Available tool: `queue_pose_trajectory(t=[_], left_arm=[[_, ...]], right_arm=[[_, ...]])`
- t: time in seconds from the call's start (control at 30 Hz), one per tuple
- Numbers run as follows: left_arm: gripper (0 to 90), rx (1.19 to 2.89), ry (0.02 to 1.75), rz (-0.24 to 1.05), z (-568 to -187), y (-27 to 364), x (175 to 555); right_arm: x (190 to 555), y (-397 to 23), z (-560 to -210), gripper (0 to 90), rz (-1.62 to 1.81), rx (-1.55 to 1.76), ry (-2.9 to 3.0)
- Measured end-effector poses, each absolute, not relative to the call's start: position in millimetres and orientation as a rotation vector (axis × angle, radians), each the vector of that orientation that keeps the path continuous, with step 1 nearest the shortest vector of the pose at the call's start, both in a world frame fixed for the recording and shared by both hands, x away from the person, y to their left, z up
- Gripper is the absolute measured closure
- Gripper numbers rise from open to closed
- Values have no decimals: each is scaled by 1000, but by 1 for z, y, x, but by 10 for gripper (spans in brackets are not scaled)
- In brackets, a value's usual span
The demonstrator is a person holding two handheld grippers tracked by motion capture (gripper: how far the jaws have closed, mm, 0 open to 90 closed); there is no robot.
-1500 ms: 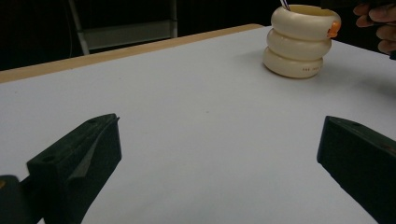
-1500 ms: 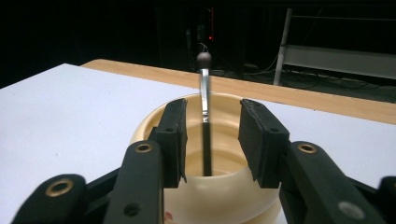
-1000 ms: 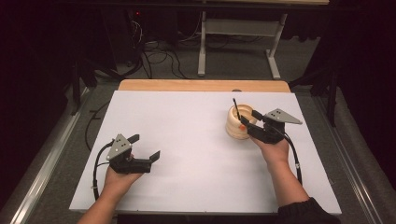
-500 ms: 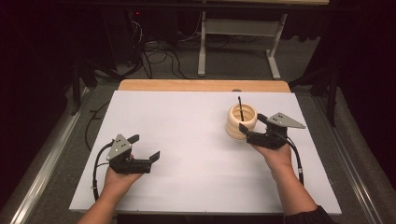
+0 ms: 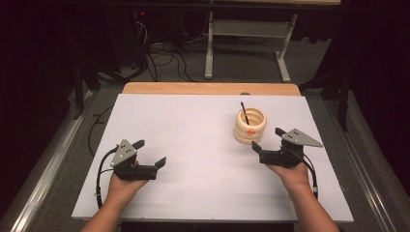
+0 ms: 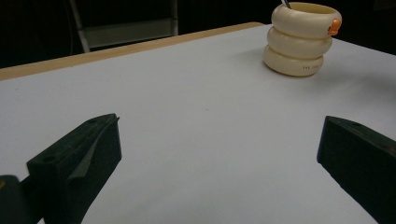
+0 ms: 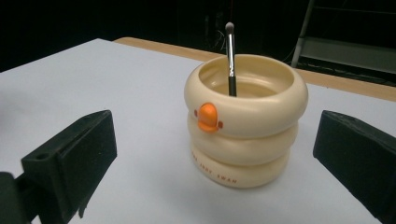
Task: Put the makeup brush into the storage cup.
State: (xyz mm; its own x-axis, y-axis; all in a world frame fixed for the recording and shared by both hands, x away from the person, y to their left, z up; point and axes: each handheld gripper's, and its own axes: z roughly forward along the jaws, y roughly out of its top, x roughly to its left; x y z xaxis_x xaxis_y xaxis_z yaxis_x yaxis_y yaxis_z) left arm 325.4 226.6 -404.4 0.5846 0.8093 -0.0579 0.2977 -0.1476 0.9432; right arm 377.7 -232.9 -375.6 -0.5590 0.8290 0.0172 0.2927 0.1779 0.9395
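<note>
We note the right hand-held gripper (image 5: pixel 267 143) has just opened wide and withdrawn empty; brush (image 7: pixel 230 56) stands deposited in the holder (image 7: pixel 246 122).

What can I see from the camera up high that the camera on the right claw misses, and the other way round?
The high view alone takes in both hands, the left claw and right claw from above, and the floor cables behind. The right claw view alone gives close detail: the brush's pale tip and faint lettering low on the cream holder. Both share the white table, the holder, its orange beak and the brush standing in it, with the right claw open.
</note>
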Motion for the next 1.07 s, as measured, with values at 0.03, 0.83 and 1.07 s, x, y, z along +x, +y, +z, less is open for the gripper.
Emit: queue_pose_trajectory(t=[0.03,0.83,1.07], left_arm=[[5,1717,923,581,-405,227,325],[5,1755,913,561,-409,218,321],[5,1749,911,558,-409,218,321]], right_arm=[[375,-234,-377,9,1374,1048,1951],[342,-265,-401,9,1372,1076,1893],[342,-262,-404,9,1351,1071,1910]])
